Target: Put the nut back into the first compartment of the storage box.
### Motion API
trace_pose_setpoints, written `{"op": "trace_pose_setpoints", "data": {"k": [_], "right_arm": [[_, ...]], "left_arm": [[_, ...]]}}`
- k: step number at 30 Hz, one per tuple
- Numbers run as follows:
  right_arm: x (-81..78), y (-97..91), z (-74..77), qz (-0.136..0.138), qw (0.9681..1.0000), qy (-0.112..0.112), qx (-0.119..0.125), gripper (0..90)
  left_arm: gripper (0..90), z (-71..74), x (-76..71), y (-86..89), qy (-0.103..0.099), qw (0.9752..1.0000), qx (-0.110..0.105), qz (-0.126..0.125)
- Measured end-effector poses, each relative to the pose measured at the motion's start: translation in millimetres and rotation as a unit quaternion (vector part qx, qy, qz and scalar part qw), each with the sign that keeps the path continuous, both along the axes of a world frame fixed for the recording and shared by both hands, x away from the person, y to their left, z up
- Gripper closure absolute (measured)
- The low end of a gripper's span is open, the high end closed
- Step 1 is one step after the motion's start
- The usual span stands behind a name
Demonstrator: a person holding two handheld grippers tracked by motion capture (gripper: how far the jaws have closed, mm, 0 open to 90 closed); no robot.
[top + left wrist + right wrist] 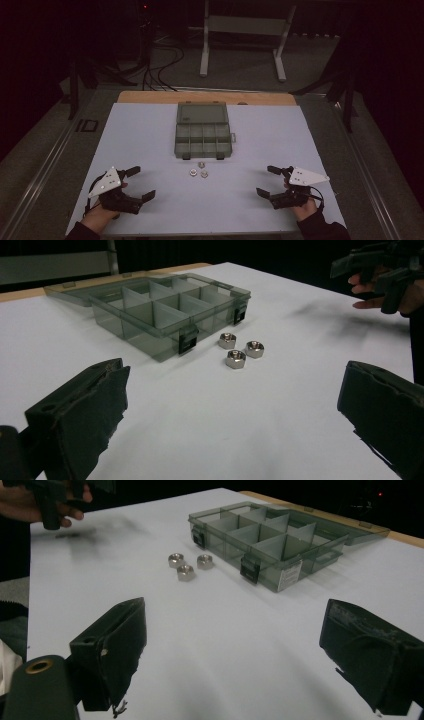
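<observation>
a: where are the nuts right now?

b: three hex nuts [198, 170] lie in a tight cluster on the white table [150, 135], just in front of the organizer box [202, 131]. the box sits with its lid swung flat to the far side, and every compartment i can see into looks empty.

a: and the hands?

b: the left gripper [138, 183] rests near the front left of the table, the right gripper [270, 180] near the front right. both have their fingers spread wide with nothing between them. in the left gripper view the fingers [80, 415] frame bare table, and the same goes for the right gripper view [112, 647].

a: so which one is closer to the nuts?

b: it's close to even. the cluster lies between the two grippers, forward of both and toward the middle. from the left gripper the nuts [241, 350] are ahead and a little right of centre; from the right gripper they [188, 565] are ahead and a bit left. if anything the left looks slightly nearer, but i wouldn't lean on that.

a: any long axis to line up with?

b: not really. each nut lies flat with its hole up, so i'd judge that the fingers would close across two opposite flats. the nearest nuts are almost touching, which could make it awkward to pick one cleanly.
</observation>
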State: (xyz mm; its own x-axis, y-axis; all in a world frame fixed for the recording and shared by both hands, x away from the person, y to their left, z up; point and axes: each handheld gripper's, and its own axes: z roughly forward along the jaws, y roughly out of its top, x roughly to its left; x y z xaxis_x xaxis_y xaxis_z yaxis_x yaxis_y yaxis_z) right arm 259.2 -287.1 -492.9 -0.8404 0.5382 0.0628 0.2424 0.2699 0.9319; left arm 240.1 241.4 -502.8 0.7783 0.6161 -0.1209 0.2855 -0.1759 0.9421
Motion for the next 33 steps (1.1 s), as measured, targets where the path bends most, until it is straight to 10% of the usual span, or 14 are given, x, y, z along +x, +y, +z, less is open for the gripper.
{"op": "trace_pose_setpoints", "data": {"k": [15, 33], "right_arm": [[0.2, -1.6, 2.7, -0.007, 0.9999, -0.006, 0.011, 11.9], [-0.4, 1.6, 4.2, -0.009, 0.9998, -0.007, 0.018, 11.9]], "left_arm": [[0.5, 11.9, -2.1, -4.3, 0.007, 0.9998, -0.005, 0.019], [2.8, 61.5, 18.9, -36.7, 0.0, 0.9982, 0.017, -0.057]]}}
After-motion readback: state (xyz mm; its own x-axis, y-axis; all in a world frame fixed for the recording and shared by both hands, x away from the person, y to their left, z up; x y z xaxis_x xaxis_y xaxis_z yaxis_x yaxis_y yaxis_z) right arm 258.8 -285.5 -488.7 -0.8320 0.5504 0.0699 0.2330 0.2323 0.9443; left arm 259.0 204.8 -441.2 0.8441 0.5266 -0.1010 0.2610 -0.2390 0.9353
